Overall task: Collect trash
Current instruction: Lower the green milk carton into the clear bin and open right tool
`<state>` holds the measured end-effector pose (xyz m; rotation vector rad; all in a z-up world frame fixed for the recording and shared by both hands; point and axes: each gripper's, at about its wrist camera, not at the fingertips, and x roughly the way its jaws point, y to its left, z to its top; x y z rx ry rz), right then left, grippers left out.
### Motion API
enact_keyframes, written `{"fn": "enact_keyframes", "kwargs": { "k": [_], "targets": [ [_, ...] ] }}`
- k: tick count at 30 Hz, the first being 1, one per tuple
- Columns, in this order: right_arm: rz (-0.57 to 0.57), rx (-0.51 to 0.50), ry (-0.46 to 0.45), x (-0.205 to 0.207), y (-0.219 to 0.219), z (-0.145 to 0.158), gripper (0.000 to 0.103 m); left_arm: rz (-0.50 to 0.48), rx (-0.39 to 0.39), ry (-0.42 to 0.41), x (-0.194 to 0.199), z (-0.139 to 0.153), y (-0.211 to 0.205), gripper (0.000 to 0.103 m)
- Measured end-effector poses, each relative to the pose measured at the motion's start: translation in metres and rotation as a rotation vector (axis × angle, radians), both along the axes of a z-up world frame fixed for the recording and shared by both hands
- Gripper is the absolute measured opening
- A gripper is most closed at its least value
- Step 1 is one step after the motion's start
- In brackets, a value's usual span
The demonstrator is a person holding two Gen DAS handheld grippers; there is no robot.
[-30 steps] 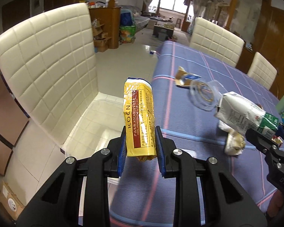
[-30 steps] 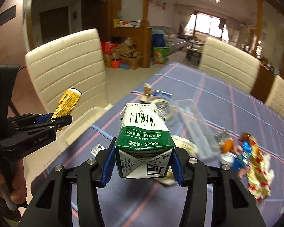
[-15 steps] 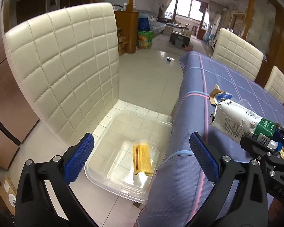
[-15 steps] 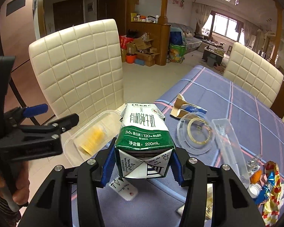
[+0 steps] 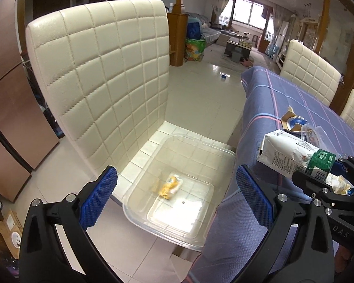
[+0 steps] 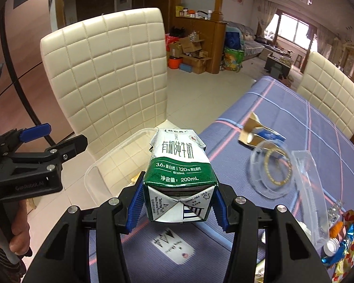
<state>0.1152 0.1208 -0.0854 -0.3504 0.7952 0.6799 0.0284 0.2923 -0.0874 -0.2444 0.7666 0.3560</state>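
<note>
A clear plastic bin (image 5: 214, 148) sits on the seat of a cream chair (image 5: 101, 75) beside the table. Inside it lies a yellow wrapper (image 5: 168, 186), blurred. My left gripper (image 5: 174, 200) hovers above the bin, jaws wide open and empty. My right gripper (image 6: 177, 202) is shut on a green and white milk carton (image 6: 180, 162), held over the table's edge next to the bin (image 6: 120, 151). From the left wrist view that carton (image 5: 295, 158) hangs at the right, over the purple tablecloth (image 5: 283, 103).
Across the tablecloth (image 6: 295, 118) lie a torn brown and blue packet (image 6: 257, 134), a clear round lid (image 6: 271, 169), a clear tray (image 6: 311, 188), a colourful foil wrapper (image 6: 347, 247) and a white paper slip (image 6: 172, 245). More cream chairs (image 6: 330, 89) stand at the far side.
My left gripper opened and let the yellow wrapper fall into the bin, then moved closer over it. My right gripper carried the milk carton left toward the table's edge and the bin.
</note>
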Motion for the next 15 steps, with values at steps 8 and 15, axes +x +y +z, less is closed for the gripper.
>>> {"fn": "enact_keyframes", "kwargs": {
  "k": [8,15],
  "targets": [
    [0.007,-0.016,-0.009,0.0001,0.0111,-0.0024,0.051,0.015,0.001,0.001,-0.0062,-0.0008,0.0034,0.099],
    [-0.023,0.004,-0.061,-0.0008,0.005,0.0045,0.072,0.03,-0.011,0.008,-0.0079,-0.0028,0.0082,0.099]
  ]
}}
